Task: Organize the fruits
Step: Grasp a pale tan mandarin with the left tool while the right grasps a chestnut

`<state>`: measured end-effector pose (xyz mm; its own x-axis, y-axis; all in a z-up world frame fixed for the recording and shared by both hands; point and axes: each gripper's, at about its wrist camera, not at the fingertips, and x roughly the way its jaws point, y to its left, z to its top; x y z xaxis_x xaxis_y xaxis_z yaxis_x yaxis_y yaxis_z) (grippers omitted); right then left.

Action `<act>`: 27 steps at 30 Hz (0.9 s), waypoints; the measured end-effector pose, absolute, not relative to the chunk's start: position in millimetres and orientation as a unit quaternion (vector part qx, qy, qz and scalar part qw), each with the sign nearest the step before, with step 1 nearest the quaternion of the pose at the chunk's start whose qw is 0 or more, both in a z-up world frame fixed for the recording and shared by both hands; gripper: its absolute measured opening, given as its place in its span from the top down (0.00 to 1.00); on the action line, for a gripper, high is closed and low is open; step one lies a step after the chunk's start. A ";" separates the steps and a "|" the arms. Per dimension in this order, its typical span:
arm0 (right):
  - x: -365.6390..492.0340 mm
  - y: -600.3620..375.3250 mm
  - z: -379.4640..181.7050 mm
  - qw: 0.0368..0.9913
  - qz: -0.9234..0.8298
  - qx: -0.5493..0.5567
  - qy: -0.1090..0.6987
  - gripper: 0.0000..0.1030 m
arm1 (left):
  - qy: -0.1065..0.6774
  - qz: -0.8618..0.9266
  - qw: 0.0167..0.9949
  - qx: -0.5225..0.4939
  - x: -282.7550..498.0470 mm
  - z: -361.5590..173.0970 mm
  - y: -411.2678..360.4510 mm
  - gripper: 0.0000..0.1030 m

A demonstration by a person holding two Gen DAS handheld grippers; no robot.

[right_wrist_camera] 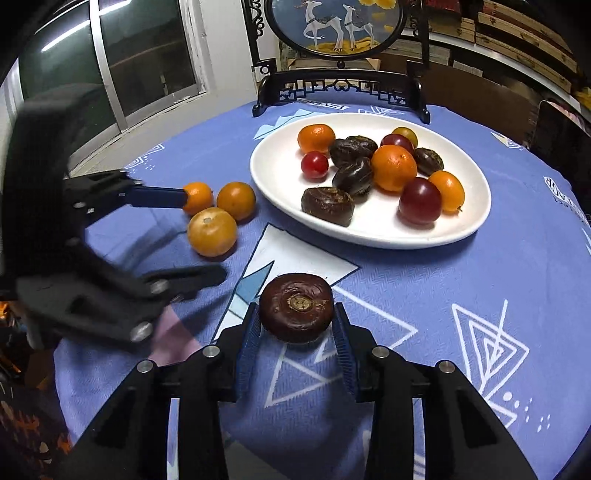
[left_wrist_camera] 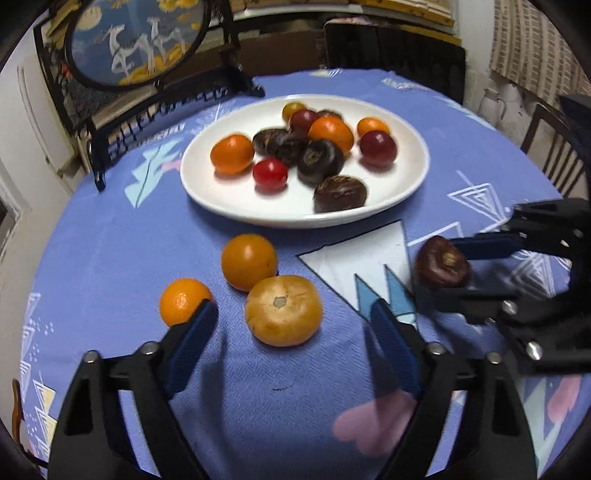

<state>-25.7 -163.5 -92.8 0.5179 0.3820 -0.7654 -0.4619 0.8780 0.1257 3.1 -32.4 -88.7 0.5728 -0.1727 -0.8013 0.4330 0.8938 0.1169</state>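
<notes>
A white oval plate (left_wrist_camera: pixel 229 199) (right_wrist_camera: pixel 469 221) holds several oranges, red tomatoes and dark brown water chestnuts. Three oranges lie on the blue cloth in front of it: a small one (left_wrist_camera: pixel 181 301) (right_wrist_camera: pixel 199 195), a round one (left_wrist_camera: pixel 248 261) (right_wrist_camera: pixel 236 199) and a larger one (left_wrist_camera: pixel 283 310) (right_wrist_camera: pixel 211 231). My left gripper (left_wrist_camera: pixel 291 314) (right_wrist_camera: pixel 203 236) is open, its jaws either side of the larger orange. My right gripper (right_wrist_camera: pixel 297 321) (left_wrist_camera: pixel 436 267) is shut on a dark brown water chestnut (right_wrist_camera: pixel 295 307) (left_wrist_camera: pixel 442 263), just above the cloth.
A round table with a blue patterned cloth (left_wrist_camera: pixel 110 258) (right_wrist_camera: pixel 480 295). A framed deer picture on a black stand (left_wrist_camera: pixel 136 40) (right_wrist_camera: pixel 338 33) stands behind the plate. Chairs (left_wrist_camera: pixel 550 147) sit beyond the table's far edge. A window (right_wrist_camera: pixel 110 66) is at the left.
</notes>
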 end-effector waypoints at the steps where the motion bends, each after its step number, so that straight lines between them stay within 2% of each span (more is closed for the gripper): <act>1: -26.6 -163.2 -93.0 0.870 0.244 -0.046 0.426 0.61 | 0.436 -0.173 0.871 0.148 6.3 -91.6 -31.3 0.29; 4: -28.0 -162.2 -93.3 0.870 0.246 -0.044 0.425 0.61 | 0.446 -0.162 0.869 0.139 12.3 -96.0 -26.8 0.40; 5: -29.4 -161.8 -93.3 0.870 0.247 -0.043 0.425 0.61 | 0.450 -0.162 0.868 0.132 13.7 -96.3 -24.5 0.51; 6: -30.1 -161.4 -93.4 0.870 0.246 -0.043 0.425 0.61 | 0.453 -0.165 0.867 0.125 14.5 -96.3 -22.6 0.58; 7: -30.1 -161.2 -93.4 0.870 0.246 -0.043 0.425 0.61 | 0.454 -0.171 0.867 0.117 13.6 -95.3 -20.9 0.60; 27: -46.3 -159.6 -76.1 0.879 0.247 -0.037 0.407 0.61 | 0.374 -0.160 0.899 0.160 -9.8 -52.3 -32.5 0.61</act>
<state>-46.3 -159.6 -76.1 0.5473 0.4034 -0.7333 -0.4632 0.8758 0.1361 -9.8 -32.5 -52.3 0.6686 -0.1688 -0.7242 0.4080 0.8975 0.1675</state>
